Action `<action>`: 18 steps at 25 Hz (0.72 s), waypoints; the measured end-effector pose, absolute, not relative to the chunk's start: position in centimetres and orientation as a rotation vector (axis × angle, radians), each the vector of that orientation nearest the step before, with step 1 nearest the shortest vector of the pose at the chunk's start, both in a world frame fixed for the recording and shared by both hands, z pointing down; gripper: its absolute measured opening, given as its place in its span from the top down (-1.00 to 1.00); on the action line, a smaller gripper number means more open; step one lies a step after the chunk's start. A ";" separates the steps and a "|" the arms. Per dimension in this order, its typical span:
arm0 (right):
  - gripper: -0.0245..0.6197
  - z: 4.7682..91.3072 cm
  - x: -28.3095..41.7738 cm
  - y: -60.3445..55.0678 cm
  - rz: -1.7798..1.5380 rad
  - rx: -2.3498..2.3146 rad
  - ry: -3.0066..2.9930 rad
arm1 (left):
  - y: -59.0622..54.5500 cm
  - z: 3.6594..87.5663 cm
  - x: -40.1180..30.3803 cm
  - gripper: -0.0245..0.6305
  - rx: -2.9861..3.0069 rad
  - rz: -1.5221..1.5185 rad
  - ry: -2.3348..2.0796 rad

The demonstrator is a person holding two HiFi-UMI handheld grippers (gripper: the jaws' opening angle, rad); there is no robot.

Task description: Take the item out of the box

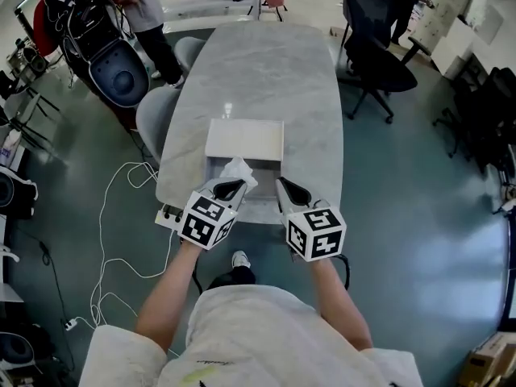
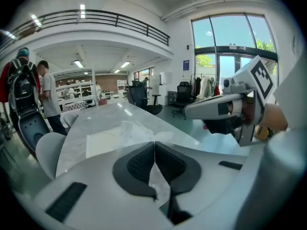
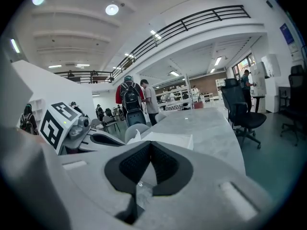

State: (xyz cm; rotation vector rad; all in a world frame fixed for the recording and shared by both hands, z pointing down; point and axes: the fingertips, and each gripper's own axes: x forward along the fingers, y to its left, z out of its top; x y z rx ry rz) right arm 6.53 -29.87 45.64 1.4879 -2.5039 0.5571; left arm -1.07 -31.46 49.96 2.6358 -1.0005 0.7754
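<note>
A white box lies open on the near end of the grey marble table, its lid flat behind the base. Rising from the box is a crumpled clear plastic wrapping, and my left gripper is shut on its near edge. In the left gripper view the plastic runs from the box down between the closed pads of the left gripper. My right gripper hovers at the box's right side, jaws shut, nothing clearly held. The right gripper view shows the right gripper and the box ahead.
Grey chairs stand at the table's left and black office chairs at its right. A person stands at the far left by a black bag. White cables trail over the floor beside the table's near left edge.
</note>
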 end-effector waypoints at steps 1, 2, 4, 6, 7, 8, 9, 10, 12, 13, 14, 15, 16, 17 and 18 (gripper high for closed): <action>0.91 45.3 6.5 -29.6 0.548 1.482 -2.511 | -31.3 49.3 -1.3 0.88 2.620 0.721 -1.033; 0.91 45.1 6.4 -29.4 0.539 1.476 -2.517 | -31.2 48.7 -1.7 0.88 2.603 0.668 -1.064; 0.91 44.6 6.3 -29.0 0.521 1.465 -2.526 | -30.8 47.7 -2.4 0.88 2.571 0.576 -1.128; 0.91 44.2 6.3 -28.6 0.505 1.454 -2.536 | -30.4 46.6 -3.0 0.88 2.542 0.493 -1.191; 0.91 44.0 6.3 -28.3 0.497 1.446 -2.543 | -30.2 46.2 -3.1 0.88 2.528 0.456 -1.218; 0.91 43.8 6.3 -28.0 0.490 1.437 -2.551 | -30.0 45.8 -3.2 0.88 2.517 0.424 -1.241; 0.91 43.6 6.4 -27.7 0.482 1.429 -2.560 | -29.7 45.5 -3.1 0.88 2.509 0.400 -1.261; 0.91 43.4 6.4 -27.4 0.475 1.421 -2.568 | -29.4 45.3 -3.1 0.88 2.503 0.382 -1.278; 0.91 43.3 6.3 -26.9 0.462 1.410 -2.577 | -28.8 45.2 -3.2 0.88 2.488 0.351 -1.302; 0.91 43.3 6.2 -26.6 0.456 1.405 -2.580 | -28.5 45.2 -3.1 0.88 2.480 0.338 -1.308; 0.91 43.3 6.3 -26.4 0.452 1.403 -2.582 | -28.2 45.3 -3.1 0.88 2.473 0.329 -1.312; 0.91 43.3 6.4 -26.2 0.448 1.401 -2.584 | -27.9 45.4 -2.9 0.88 2.469 0.326 -1.314; 0.91 43.2 6.4 -26.1 0.444 1.401 -2.586 | -27.7 45.5 -2.9 0.88 2.465 0.326 -1.315; 0.91 43.2 6.5 -26.0 0.441 1.401 -2.588 | -27.5 45.6 -2.8 0.88 2.461 0.326 -1.316; 0.91 43.1 6.5 -26.0 0.440 1.399 -2.590 | -27.3 45.7 -2.8 0.88 2.455 0.321 -1.316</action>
